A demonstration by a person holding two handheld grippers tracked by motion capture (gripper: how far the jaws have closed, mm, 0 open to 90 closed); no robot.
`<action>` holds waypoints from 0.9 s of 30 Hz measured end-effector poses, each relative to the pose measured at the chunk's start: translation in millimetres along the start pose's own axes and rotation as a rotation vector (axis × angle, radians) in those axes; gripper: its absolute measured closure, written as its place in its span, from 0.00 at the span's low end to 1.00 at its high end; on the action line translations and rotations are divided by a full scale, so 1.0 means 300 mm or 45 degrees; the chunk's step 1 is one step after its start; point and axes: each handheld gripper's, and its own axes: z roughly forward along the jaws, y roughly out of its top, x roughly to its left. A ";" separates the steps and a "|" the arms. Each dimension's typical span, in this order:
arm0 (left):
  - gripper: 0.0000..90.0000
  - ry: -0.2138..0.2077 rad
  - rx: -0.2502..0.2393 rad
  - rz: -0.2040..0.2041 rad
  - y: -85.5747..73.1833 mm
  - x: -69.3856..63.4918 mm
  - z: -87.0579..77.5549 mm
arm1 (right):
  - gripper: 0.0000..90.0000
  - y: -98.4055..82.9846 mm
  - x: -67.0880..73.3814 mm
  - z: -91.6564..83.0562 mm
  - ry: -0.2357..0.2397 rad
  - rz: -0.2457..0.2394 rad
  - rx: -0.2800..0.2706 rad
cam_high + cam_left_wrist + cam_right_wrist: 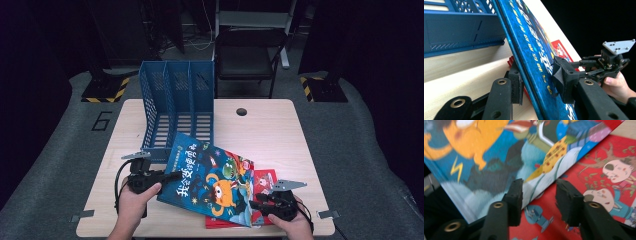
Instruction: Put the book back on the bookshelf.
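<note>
The left gripper (172, 176) clamps the left edge of the blue picture book (210, 179), one pad on each face, tilting it up off the table (280, 130) just in front of the blue file rack (177, 102). The book overlaps a red book (262, 182) lying flat. The right gripper (256, 205) reaches the blue book's lower right corner; its fingers (515, 195) seem to straddle that edge with a gap, not pressing.

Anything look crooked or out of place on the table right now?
The blue book sits skewed, tilted up at its left edge between the left tongs and overlapping the red book. The blue file rack looks normal.
</note>
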 end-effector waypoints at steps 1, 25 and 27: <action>0.70 0.002 0.000 0.001 0.008 -0.003 0.001 | 0.69 -0.001 0.006 0.002 0.001 -0.018 0.006; 0.78 0.041 -0.009 0.009 0.140 -0.036 -0.016 | 0.69 0.025 0.057 0.063 0.086 -0.067 -0.021; 0.78 0.055 -0.004 -0.017 0.162 -0.033 -0.008 | 0.66 0.027 0.057 0.068 0.071 -0.073 -0.029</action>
